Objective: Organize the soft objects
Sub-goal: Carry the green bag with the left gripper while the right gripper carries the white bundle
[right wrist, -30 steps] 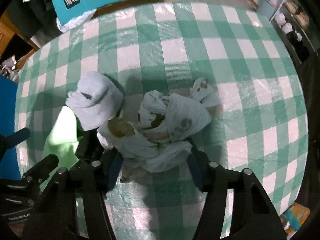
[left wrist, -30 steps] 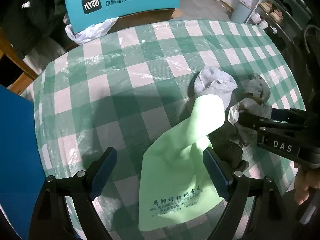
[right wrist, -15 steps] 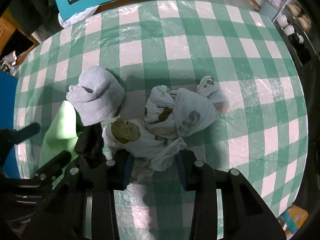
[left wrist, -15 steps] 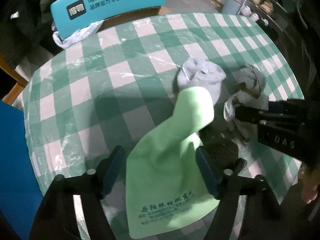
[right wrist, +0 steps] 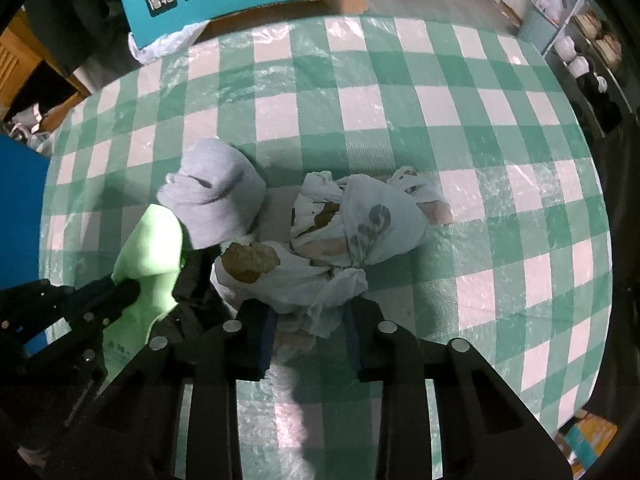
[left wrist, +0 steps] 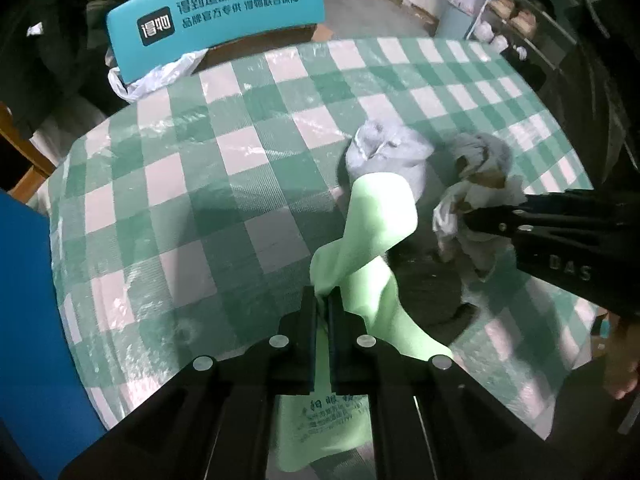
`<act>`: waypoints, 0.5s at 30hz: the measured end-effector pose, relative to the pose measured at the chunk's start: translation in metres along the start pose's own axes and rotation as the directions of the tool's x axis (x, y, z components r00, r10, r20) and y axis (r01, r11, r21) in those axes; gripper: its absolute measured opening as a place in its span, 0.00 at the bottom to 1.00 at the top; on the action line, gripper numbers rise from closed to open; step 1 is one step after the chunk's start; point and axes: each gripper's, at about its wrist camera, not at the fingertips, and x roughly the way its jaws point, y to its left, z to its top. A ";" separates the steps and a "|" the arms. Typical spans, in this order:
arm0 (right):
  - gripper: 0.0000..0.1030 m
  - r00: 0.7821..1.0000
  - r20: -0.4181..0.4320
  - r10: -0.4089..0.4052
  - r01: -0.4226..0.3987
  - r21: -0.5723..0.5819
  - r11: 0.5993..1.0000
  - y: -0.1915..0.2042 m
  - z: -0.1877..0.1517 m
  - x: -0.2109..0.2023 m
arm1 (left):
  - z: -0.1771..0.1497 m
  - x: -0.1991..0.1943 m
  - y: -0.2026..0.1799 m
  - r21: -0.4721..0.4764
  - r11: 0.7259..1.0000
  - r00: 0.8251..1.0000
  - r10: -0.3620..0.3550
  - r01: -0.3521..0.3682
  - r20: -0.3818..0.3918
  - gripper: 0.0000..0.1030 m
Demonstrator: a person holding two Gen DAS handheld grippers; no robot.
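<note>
On the green-and-white checked table [left wrist: 200,200] lies a pile of soft things. My left gripper [left wrist: 321,300] is shut on a fold of the light green cloth [left wrist: 380,216], which bunches up from its pads. A grey fabric bundle [left wrist: 388,152] sits just beyond it, and a black cloth [left wrist: 424,284] lies beside it. My right gripper [right wrist: 309,334] is shut on the near edge of the white stained cloth [right wrist: 352,232]. In the right wrist view the green cloth [right wrist: 152,240], the grey bundle [right wrist: 216,200] and the left gripper [right wrist: 120,292] are at the left.
A teal chair back [left wrist: 216,4] with a white plastic bag [left wrist: 160,76] stands past the table's far edge. A blue panel [left wrist: 24,320] borders the left side. Shelves [left wrist: 516,20] with small items stand at the far right. A person's hand [left wrist: 624,360] holds the right gripper.
Both grippers went from wide open to shut. The left one pinched the green cloth into a raised fold; the right one closed on the white cloth's edge.
</note>
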 end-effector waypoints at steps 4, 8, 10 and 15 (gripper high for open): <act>0.21 1.000 0.031 -0.001 0.001 -0.016 1.000 0.004 -0.002 -0.012 | 0.000 -0.021 0.001 -0.012 1.000 0.999 0.001 0.000 0.045 0.04; 0.20 0.998 0.063 0.004 -0.003 -0.027 1.000 0.009 -0.004 -0.025 | 0.000 -0.041 0.009 -0.038 0.999 0.996 0.005 -0.002 0.090 0.04; 0.20 0.997 0.078 0.010 -0.007 -0.031 0.999 0.010 -0.008 -0.032 | 0.000 -0.049 0.013 -0.047 0.999 0.994 0.015 -0.010 0.105 0.04; 0.20 0.994 0.110 0.024 -0.018 -0.049 0.999 0.019 -0.012 -0.049 | -0.003 -0.068 0.022 -0.074 0.997 0.989 0.026 -0.016 0.145 0.04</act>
